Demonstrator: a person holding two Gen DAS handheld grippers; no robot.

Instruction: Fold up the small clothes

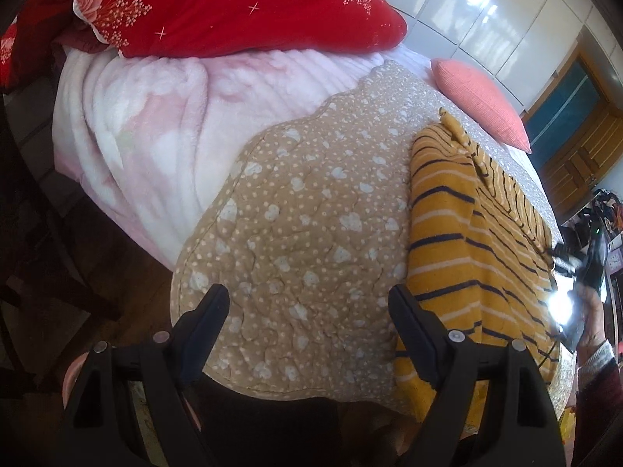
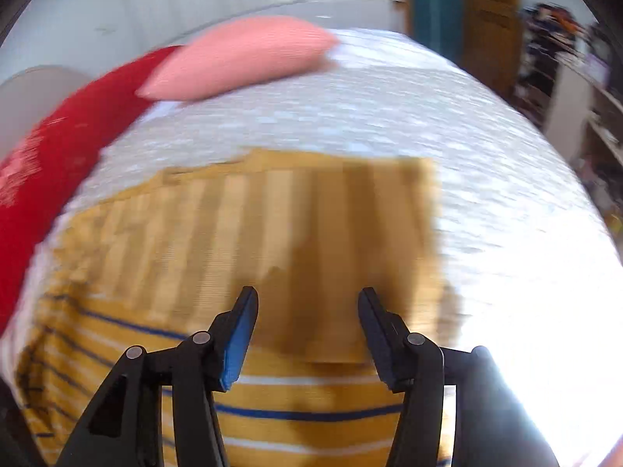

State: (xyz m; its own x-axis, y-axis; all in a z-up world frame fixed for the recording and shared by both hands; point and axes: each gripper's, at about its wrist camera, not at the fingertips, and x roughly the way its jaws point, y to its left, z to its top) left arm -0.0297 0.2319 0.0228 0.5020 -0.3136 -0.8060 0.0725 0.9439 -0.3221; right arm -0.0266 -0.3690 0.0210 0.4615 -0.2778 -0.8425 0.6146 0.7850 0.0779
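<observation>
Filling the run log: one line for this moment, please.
shirt: partly folded on bed | left gripper: open, over quilt | right gripper: open, over shirt, blurred

Left wrist view: open quilt (image 1: 296, 210) lay ahead of the left tool (image 1: 307, 303); the striped garment (image 1: 459, 233) occupied 2 o'clock, the red pillow (image 1: 233, 4) blocked 12 o'clock. Right wrist view: bare bedspread (image 2: 486, 148) lay free at 1 o'clock, beyond it the pink cushion (image 2: 241, 62) at 11 o'clock.
</observation>
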